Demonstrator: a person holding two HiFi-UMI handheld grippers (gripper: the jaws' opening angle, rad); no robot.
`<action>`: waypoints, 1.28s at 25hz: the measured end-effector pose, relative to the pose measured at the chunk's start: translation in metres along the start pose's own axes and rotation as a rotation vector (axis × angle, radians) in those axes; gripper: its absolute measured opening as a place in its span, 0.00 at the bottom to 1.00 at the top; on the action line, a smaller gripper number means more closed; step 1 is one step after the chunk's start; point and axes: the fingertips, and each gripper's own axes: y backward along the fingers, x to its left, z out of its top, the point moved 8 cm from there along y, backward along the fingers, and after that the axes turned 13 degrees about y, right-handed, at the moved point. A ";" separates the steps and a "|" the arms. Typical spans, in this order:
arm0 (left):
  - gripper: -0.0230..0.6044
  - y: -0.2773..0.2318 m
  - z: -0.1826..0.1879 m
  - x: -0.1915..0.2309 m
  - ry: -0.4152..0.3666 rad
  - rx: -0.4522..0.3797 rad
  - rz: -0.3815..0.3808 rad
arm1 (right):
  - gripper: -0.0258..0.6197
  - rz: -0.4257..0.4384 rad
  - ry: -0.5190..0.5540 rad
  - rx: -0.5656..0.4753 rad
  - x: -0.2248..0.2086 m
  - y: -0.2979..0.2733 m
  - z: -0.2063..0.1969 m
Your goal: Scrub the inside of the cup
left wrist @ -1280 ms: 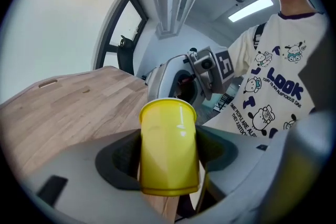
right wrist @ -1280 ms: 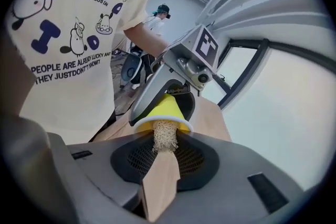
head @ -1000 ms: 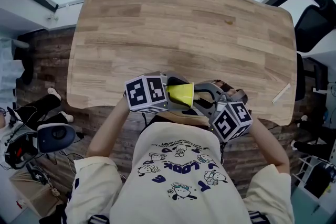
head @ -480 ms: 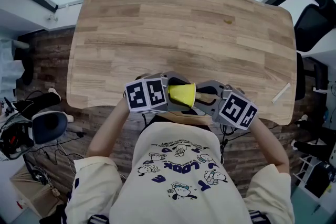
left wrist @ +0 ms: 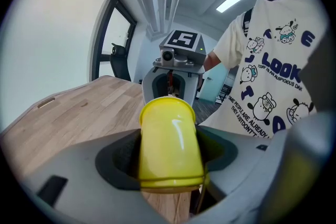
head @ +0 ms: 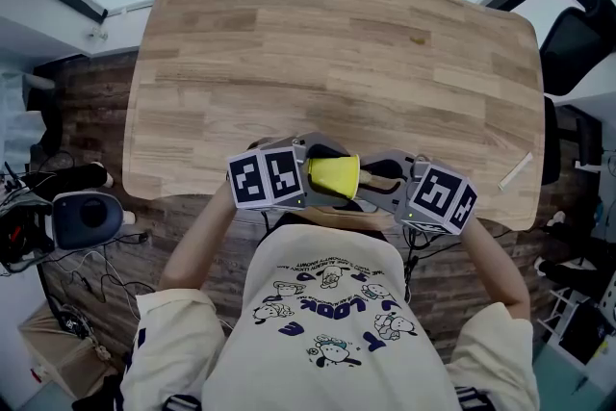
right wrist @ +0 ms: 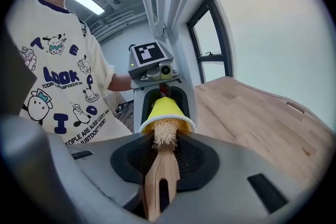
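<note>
A yellow cup (head: 333,175) lies on its side between the two grippers at the table's near edge. My left gripper (left wrist: 170,157) is shut on the yellow cup (left wrist: 169,147), holding it by its base end. The cup's mouth (right wrist: 167,120) faces my right gripper (right wrist: 161,173). That gripper is shut on a wooden brush (right wrist: 160,181) by its handle. The brush's pale bristle head (right wrist: 165,132) is pushed into the cup's mouth. In the head view the left gripper (head: 306,176) and right gripper (head: 377,187) face each other across the cup.
The wooden table (head: 327,63) stretches away from the grippers. A pale strip (head: 516,171) lies near its right edge. The person's shirt (head: 327,322) is directly below the grippers. A dark chair (head: 576,43) stands at the right, and a headset (head: 82,218) lies on the floor at left.
The right gripper has rolled about its own axis, its marker cube turning upward and shifting slightly right. The left gripper and cup stayed in place.
</note>
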 end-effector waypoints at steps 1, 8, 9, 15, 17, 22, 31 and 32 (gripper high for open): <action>0.55 0.000 0.000 0.000 -0.001 0.000 0.001 | 0.17 0.002 -0.006 -0.004 0.000 0.000 0.000; 0.55 0.004 -0.001 0.002 0.002 -0.015 0.002 | 0.17 -0.005 -0.012 -0.020 -0.001 0.001 0.001; 0.55 0.004 -0.001 0.002 0.002 -0.017 0.003 | 0.17 -0.009 -0.011 -0.022 -0.001 0.001 0.001; 0.55 0.011 -0.004 0.005 0.005 -0.031 0.024 | 0.17 -0.028 -0.025 -0.036 -0.001 0.003 0.002; 0.55 0.015 -0.005 0.006 0.009 -0.038 0.034 | 0.17 -0.039 -0.038 -0.048 -0.002 0.004 0.002; 0.55 0.024 -0.009 0.009 0.031 -0.088 0.052 | 0.17 -0.067 -0.068 -0.089 -0.003 0.007 0.004; 0.55 0.029 -0.012 0.008 0.037 -0.143 0.061 | 0.17 -0.078 -0.051 -0.095 -0.001 0.007 0.010; 0.55 0.029 -0.013 0.008 0.036 -0.145 0.064 | 0.17 -0.078 -0.049 -0.093 -0.001 0.006 0.011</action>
